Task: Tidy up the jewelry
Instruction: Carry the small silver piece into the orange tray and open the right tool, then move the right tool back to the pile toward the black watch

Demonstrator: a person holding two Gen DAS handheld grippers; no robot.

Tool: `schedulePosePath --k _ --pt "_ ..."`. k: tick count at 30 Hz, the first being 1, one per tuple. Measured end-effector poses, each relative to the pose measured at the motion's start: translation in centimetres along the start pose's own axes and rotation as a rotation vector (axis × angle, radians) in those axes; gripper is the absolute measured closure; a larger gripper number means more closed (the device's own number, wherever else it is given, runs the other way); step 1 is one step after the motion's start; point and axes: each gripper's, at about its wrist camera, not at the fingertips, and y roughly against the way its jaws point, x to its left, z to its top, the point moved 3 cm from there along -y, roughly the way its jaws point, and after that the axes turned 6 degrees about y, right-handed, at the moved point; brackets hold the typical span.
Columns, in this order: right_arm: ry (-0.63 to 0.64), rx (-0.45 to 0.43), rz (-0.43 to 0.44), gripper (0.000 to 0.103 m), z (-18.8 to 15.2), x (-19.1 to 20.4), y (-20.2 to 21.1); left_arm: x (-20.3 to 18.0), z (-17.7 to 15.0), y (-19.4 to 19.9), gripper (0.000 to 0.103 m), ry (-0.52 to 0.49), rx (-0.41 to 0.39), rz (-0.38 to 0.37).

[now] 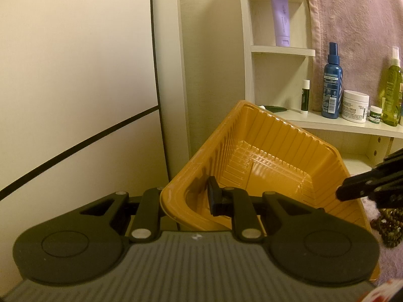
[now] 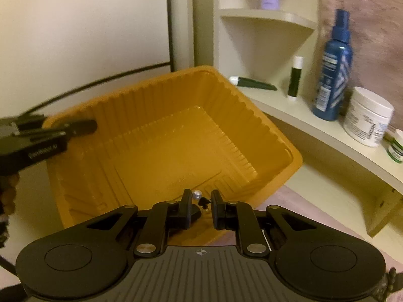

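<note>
A ribbed orange plastic tray [image 1: 264, 151] is tilted up off the surface. My left gripper [image 1: 186, 198] is shut on its near corner rim, one finger [image 1: 215, 198] inside the tray and the other hidden outside the wall. In the right wrist view the same tray [image 2: 176, 136] lies ahead, with the left gripper [image 2: 83, 128] on its left rim. My right gripper [image 2: 200, 210] is open over the tray's near edge. A small pearl piece of jewelry [image 2: 196, 195] with a dark bit beside it sits between its fingers. A brown bead bracelet [image 1: 389, 226] lies at the right.
A pale corner shelf [image 1: 282, 50] holds a purple tube [image 1: 280, 17]. A lower ledge [image 2: 314, 125] carries a blue spray bottle [image 2: 332, 68], a white cream jar [image 2: 367, 118], a lip balm stick [image 2: 294, 78], a green bottle [image 1: 393, 88] and a dark tube [image 2: 254, 83]. Pink fabric [image 1: 352, 20] hangs behind.
</note>
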Motion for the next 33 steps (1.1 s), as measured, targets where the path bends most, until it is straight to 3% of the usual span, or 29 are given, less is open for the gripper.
schedulePosePath --k 7,13,16,18,24,33 --pt "0.000 0.031 -0.027 0.087 -0.1 -0.2 -1.0 0.0 0.0 0.0 0.086 -0.001 -0.001 0.001" --pt "-0.033 0.003 -0.010 0.085 -0.4 0.3 0.9 0.0 0.0 0.0 0.086 -0.004 0.000 0.005" --pt "-0.094 -0.022 -0.019 0.073 -1.0 -0.1 2.8 0.0 0.0 0.0 0.086 -0.007 -0.001 0.006" --pt "-0.150 -0.046 -0.034 0.058 -1.9 -0.5 4.5 -0.1 0.0 0.0 0.086 -0.009 -0.001 0.007" --pt "-0.293 -0.029 -0.148 0.056 -6.0 -2.8 9.2 -0.1 0.0 0.0 0.085 -0.011 -0.003 0.010" --pt "-0.423 0.046 -0.370 0.056 -11.0 -9.3 13.8 -0.3 -0.1 0.0 0.085 -0.020 -0.005 0.013"
